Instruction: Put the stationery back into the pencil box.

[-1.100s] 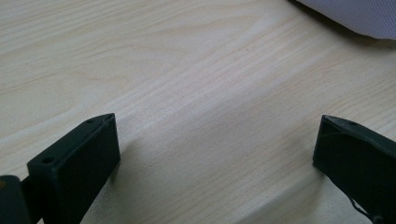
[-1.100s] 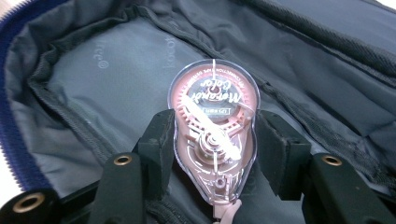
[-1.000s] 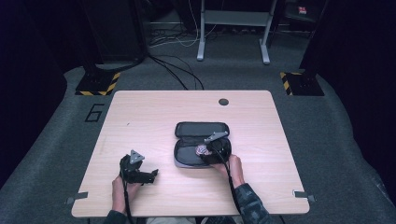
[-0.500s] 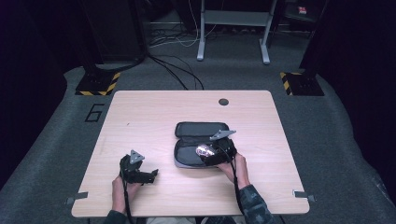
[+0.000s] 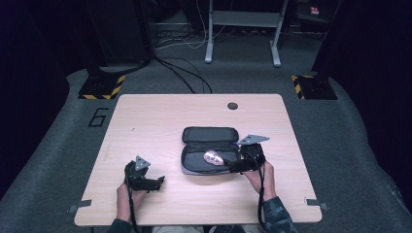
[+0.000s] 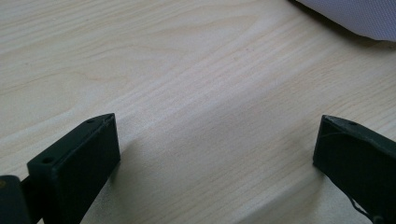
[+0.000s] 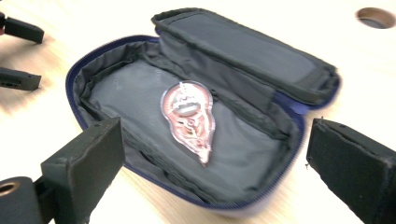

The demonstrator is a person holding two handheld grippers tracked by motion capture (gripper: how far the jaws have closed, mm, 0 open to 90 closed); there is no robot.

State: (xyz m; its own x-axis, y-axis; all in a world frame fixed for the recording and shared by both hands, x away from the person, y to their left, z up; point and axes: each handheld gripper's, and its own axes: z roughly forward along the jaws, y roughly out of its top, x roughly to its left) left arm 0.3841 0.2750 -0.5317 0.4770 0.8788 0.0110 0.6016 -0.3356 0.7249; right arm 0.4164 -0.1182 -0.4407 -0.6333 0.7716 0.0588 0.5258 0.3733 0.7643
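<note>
An open black zip case (image 5: 210, 137) with a blue edge lies in the middle of the wooden table (image 5: 160, 121). A clear pink-red correction tape dispenser (image 5: 212, 157) lies flat in its lower half, and shows close up as the dispenser (image 7: 189, 116) inside the case (image 7: 261, 51). My right gripper (image 5: 230, 165) is at the case's right end, open and empty, its gripper jaws (image 7: 215, 140) wide apart on either side of the case. My left gripper (image 5: 156, 182) rests open at the table's front left, and this gripper (image 6: 217, 128) has bare wood between its jaws.
A round cable hole (image 5: 232, 105) sits near the table's far edge. A corner of the case (image 6: 355, 16) shows beyond the left gripper. On the floor behind are cables (image 5: 180, 73), a desk frame (image 5: 243, 29) and hazard-striped bases (image 5: 102, 86).
My right gripper has drawn back to the right, from over the case to its right end. The dispenser stays lying in the case. The left gripper has not moved.
</note>
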